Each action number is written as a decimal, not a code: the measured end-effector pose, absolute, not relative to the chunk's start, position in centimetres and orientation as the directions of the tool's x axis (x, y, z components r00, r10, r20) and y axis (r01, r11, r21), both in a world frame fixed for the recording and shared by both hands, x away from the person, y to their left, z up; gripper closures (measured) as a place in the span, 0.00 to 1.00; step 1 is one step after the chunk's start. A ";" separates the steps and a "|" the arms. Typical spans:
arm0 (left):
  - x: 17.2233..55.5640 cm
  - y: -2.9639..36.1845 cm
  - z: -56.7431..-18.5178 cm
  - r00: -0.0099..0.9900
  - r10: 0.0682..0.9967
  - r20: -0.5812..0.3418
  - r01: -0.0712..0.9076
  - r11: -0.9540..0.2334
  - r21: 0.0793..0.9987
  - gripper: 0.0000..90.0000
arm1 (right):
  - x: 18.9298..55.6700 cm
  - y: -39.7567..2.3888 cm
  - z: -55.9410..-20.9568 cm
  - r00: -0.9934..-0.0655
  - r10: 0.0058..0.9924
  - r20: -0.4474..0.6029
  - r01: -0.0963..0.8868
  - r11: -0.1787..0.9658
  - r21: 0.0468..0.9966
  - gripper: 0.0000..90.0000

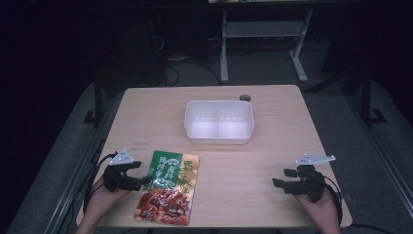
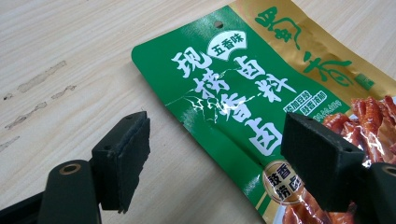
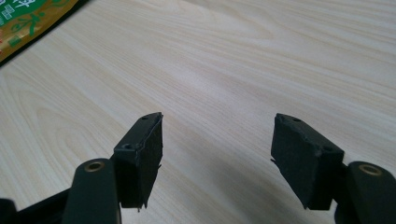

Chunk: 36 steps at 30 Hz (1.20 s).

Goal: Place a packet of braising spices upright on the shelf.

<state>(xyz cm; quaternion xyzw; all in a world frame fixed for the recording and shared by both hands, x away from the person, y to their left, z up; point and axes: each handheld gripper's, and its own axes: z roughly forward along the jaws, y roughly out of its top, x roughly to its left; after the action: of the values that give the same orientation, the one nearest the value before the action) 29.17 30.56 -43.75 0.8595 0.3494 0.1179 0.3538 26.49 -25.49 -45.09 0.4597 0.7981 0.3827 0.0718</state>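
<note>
The food packet (image 1: pixel 168 187) lies flat on the wooden table (image 1: pixel 272 146), on the near left part of it. It is green and gold at its far end, with big white writing, and it has a picture of brown meat at its near end. My left gripper (image 1: pixel 146 180) is just beside the packet's left edge, and its tip reaches that edge. In the left gripper view the packet (image 2: pixel 243 107) fills the right side, and the shiny green part has small creases in it. My left gripper (image 2: pixel 217 158) has its jaws spread wide. One jaw is over the bare wood and the other is over the packet, with the packet's edge running between them. I cannot tell if the jaw touches the packet. It is not holding anything. My right gripper (image 1: pixel 282 178) is at the near right of the table, well apart from the packet. In the right gripper view my right gripper (image 3: pixel 217 158) is wide apart too, with plain wood between its jaws, and a corner of the packet (image 3: pixel 28 21) peeks in at the top left. A white plastic tub (image 1: pixel 219 122) sits near the middle of the table, farther away than the packet. A small dark round thing (image 1: pixel 245 97) sits by the far edge of the table, just behind the tub.
</note>
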 end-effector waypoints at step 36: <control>28.6 29.8 -43.3 0.770 0.638 -0.016 0.481 -0.563 0.672 0.54 | 29.0 -16.9 -42.4 -0.725 0.664 0.184 0.587 0.455 0.670 0.38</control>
<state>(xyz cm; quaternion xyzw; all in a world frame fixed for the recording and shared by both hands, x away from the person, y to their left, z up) 28.58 29.85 -43.32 0.8765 0.3191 0.1152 0.3416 28.97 -16.88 -42.38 0.3671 0.8515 0.3708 0.0521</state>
